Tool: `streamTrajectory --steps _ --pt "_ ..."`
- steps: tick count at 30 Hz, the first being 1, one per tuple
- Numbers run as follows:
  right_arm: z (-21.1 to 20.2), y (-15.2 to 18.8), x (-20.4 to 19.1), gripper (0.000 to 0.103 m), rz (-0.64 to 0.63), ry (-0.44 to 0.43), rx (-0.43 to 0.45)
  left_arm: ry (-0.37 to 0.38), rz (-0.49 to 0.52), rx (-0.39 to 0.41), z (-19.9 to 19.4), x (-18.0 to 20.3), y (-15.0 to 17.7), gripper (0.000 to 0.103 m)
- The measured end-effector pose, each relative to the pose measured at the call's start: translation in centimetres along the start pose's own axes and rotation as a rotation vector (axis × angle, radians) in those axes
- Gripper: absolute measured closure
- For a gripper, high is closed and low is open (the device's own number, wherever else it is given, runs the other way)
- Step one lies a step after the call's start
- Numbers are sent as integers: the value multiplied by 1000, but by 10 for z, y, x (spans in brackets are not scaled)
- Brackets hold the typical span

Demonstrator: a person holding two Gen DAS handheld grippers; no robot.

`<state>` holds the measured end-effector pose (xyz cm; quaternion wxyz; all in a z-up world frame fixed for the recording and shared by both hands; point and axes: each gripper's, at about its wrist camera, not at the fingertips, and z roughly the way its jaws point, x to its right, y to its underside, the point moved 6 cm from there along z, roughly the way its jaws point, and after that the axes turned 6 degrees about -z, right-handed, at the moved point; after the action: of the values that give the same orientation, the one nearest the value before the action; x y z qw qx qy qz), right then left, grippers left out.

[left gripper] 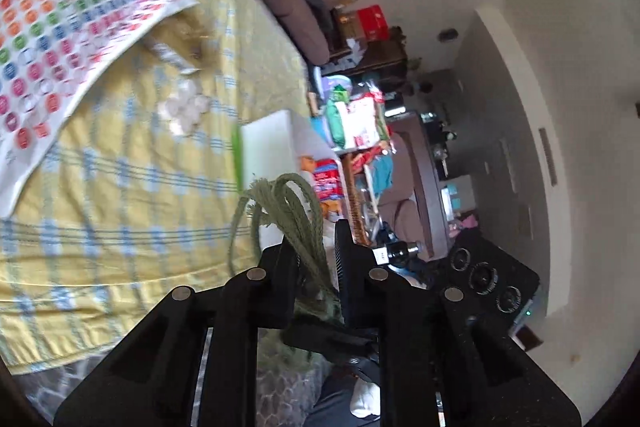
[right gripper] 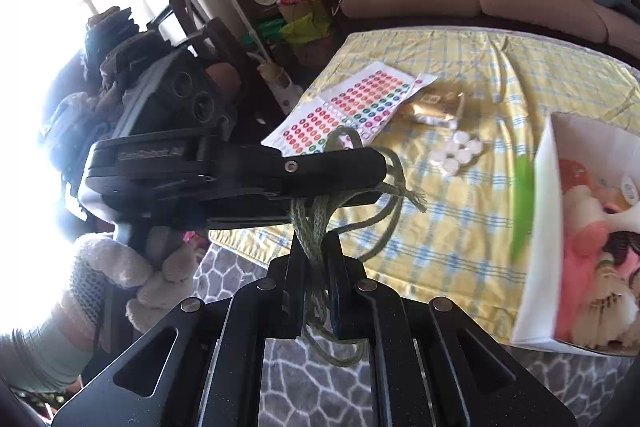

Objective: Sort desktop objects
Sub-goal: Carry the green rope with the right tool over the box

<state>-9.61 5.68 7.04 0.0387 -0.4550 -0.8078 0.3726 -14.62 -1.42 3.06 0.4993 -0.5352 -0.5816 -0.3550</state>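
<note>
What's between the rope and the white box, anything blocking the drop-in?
Nothing visible blocks it. The green rope is pinched by both the right gripper and left gripper, held above the table edge. The white box sits to the right, open on top; only bare yellow tablecloth lies between.

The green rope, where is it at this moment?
The green rope is off the table, pinched by both tongs at once: the right tongs and the left tongs, above the near edge of the yellow tablecloth, left of the white box.
</note>
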Motion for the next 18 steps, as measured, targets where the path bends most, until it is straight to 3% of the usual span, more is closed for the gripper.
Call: streamTrajectory --steps 4,10,14,18 --pt "-42 -8 20 95 1 34 53 -10 58 -48 34 48 0 89" --pt "-122 -17 86 95 17 160 115 -16 120 -116 124 116 -7 89" --pt "-159 -7 151 95 68 244 104 -38 114 -158 190 132 -7 89" --pt "-161 17 217 95 148 286 62 -103 104 -193 253 124 -1 89"
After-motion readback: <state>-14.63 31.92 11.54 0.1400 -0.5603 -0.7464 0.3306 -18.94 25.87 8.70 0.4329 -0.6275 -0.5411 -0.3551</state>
